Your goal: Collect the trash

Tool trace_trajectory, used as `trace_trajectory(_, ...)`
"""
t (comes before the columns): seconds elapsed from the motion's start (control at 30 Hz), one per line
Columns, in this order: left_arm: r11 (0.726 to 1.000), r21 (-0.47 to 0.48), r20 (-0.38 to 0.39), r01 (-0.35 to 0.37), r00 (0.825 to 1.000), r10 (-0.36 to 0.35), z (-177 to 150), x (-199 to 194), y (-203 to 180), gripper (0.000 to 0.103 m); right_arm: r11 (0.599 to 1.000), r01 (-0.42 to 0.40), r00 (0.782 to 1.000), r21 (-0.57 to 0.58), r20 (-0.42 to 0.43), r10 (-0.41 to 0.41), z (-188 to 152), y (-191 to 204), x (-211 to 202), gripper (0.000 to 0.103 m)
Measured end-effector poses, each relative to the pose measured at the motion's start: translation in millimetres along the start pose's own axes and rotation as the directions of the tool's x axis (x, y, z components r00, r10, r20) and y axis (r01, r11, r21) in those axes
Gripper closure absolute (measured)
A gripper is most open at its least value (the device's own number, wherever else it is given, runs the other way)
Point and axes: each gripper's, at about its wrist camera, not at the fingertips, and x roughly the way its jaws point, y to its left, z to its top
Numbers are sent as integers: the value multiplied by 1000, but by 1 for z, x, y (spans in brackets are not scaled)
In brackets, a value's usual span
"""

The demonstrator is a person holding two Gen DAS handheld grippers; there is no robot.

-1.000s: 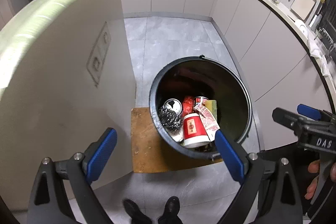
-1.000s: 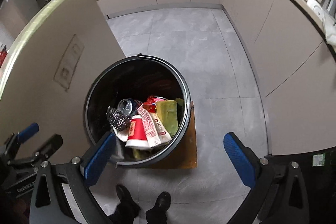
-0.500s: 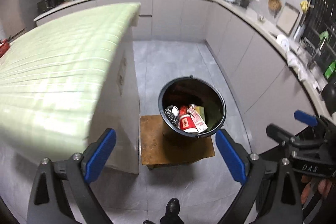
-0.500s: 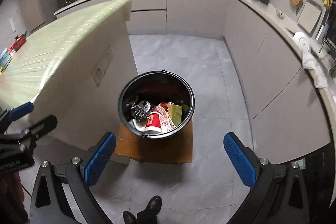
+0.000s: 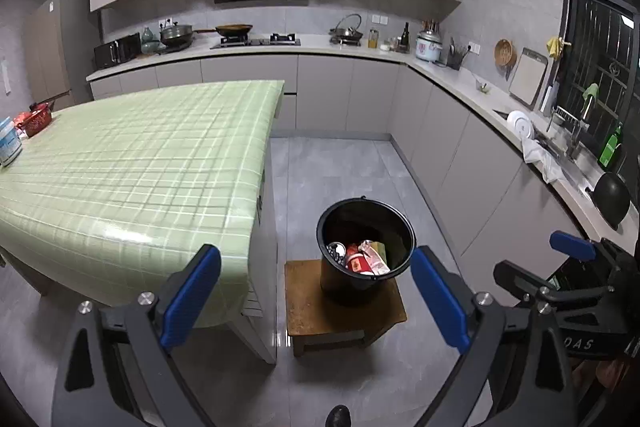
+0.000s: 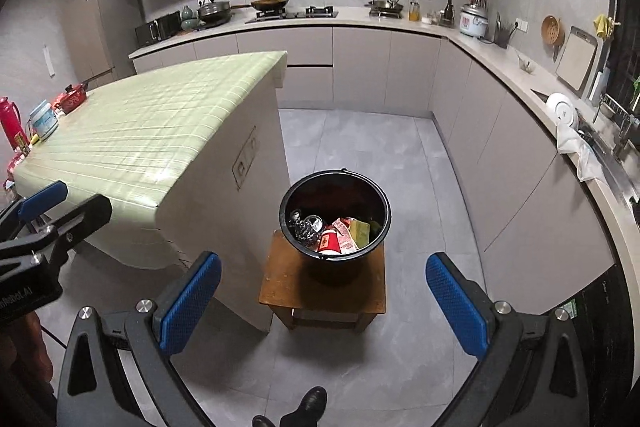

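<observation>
A black bucket [image 5: 405, 223] [image 6: 380, 205] stands on a low wooden stool [image 5: 308, 303] [image 6: 280, 283] on the kitchen floor. Inside lie a red paper cup [image 5: 357, 263] [image 6: 330, 242], a steel scourer [image 6: 304, 229], a can, wrappers and a green sponge [image 6: 360, 231]. My left gripper [image 5: 316, 291] is open and empty, held high above and short of the bucket. My right gripper [image 6: 324, 297] is likewise open and empty. Each gripper shows at the edge of the other's view.
A counter with a green checked cloth [image 5: 132, 163] [image 6: 144, 123] stands left of the stool, with tins and a red flask [image 6: 10, 121] at its far end. Grey cabinets [image 5: 460, 155] run along the back and right. A person's shoe [image 6: 310, 401] shows below.
Both grippers have risen and pulled back from right over the bucket, so the bucket looks smaller and the whole kitchen and counter top have come into view. Both stay open.
</observation>
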Motion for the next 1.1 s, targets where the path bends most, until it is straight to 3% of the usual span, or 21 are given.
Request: trace_trajectory(1.1, 1000, -9, 22, 5, 1000, -5, 1, -4, -6, 6, 1000, -20, 999, -11, 38, 20, 11, -3, -9, 0)
